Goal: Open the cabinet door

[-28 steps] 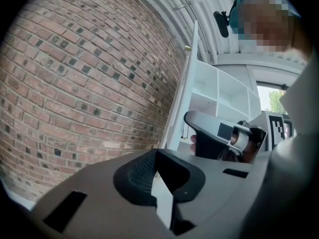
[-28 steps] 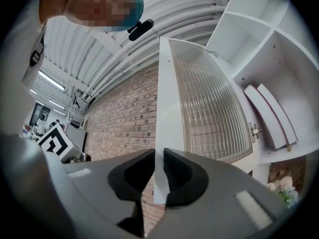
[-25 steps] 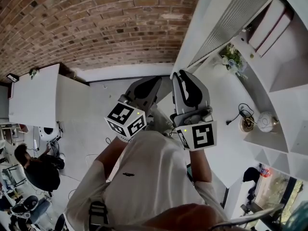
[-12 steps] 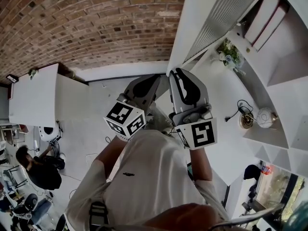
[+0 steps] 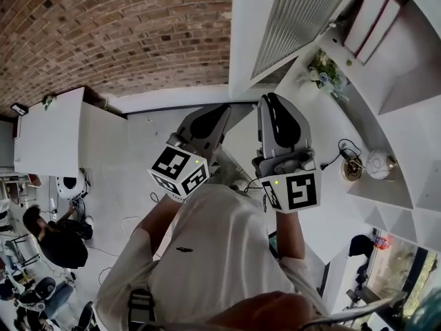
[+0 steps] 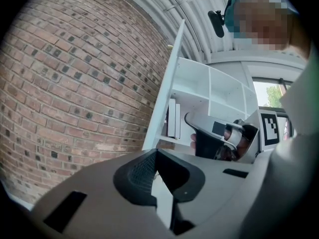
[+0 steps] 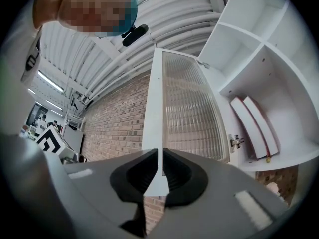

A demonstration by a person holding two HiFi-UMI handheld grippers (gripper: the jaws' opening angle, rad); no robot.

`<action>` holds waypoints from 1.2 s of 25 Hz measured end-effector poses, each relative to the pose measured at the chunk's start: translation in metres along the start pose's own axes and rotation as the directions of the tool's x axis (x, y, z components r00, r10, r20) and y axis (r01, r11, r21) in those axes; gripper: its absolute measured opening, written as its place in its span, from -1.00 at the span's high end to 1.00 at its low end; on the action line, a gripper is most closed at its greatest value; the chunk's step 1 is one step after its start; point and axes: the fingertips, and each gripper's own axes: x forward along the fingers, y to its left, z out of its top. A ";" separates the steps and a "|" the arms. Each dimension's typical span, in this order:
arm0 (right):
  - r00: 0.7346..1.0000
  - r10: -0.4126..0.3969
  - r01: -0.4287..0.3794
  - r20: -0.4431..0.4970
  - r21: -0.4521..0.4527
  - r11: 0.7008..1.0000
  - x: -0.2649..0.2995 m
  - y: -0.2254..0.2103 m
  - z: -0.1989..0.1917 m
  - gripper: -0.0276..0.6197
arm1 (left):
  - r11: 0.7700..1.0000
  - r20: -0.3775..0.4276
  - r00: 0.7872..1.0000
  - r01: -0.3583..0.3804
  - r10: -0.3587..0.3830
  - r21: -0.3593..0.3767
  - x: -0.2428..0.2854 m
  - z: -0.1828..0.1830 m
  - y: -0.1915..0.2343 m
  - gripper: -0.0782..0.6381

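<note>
the cabinet door (image 7: 192, 103), a white frame round ribbed glass, stands swung out from the white shelving (image 7: 279, 78). in the right gripper view it runs from the upper middle of the frame down to the centre. a metal hinge (image 7: 234, 142) shows at its far edge, toward the lower right. in the head view the door fills the upper middle, slanting down from the top edge, with its lower corner just above the two grippers.

the right gripper (image 7: 160, 158) has its jaws clamped on the door's free white edge. the thin frame passes straight between the two dark pads (image 7: 179, 173), which press on it from both sides. in the head view this gripper sits at centre right, its marker cube (image 5: 293, 192) toward the person.

the left gripper (image 6: 156, 156) sits just left of it, with its own marker cube (image 5: 180, 173) at centre left. its jaw tips are together, at the foot of the door's edge as its own view shows it. a pale wedge shows in the gap behind the tips; i cannot tell whether the tips touch the door.

inside the shelving behind the door, two white books (image 7: 254, 128) with red edges lean in one compartment. further right in the head view a small plant (image 5: 331, 78) and a round white object (image 5: 379, 165) with a dark cable stand on the shelves.

a brick wall (image 5: 117, 33) fills the upper left of the head view. the person's white shirt (image 5: 207, 254) takes the lower middle. a white table (image 5: 48, 133) is at the left, and another person (image 5: 52, 238) sits at the lower left.
</note>
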 end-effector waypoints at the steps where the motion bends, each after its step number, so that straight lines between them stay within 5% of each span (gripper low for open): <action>1: 1.000 -0.008 0.008 -0.001 -0.006 1.000 -0.004 -0.003 0.001 0.82 | 1.000 0.001 1.000 0.004 -0.004 0.001 0.001 -0.001 -0.004 0.76; 21: 0.988 -0.154 0.154 0.002 -0.072 0.986 -0.090 -0.066 0.017 0.84 | 0.986 0.002 0.986 0.165 -0.165 0.019 0.051 -0.018 -0.092 0.76; 30: 0.961 -0.277 0.277 0.014 -0.107 0.955 -0.133 -0.098 0.027 0.85 | 0.962 -0.033 0.962 0.273 -0.272 0.030 0.075 -0.031 -0.134 0.76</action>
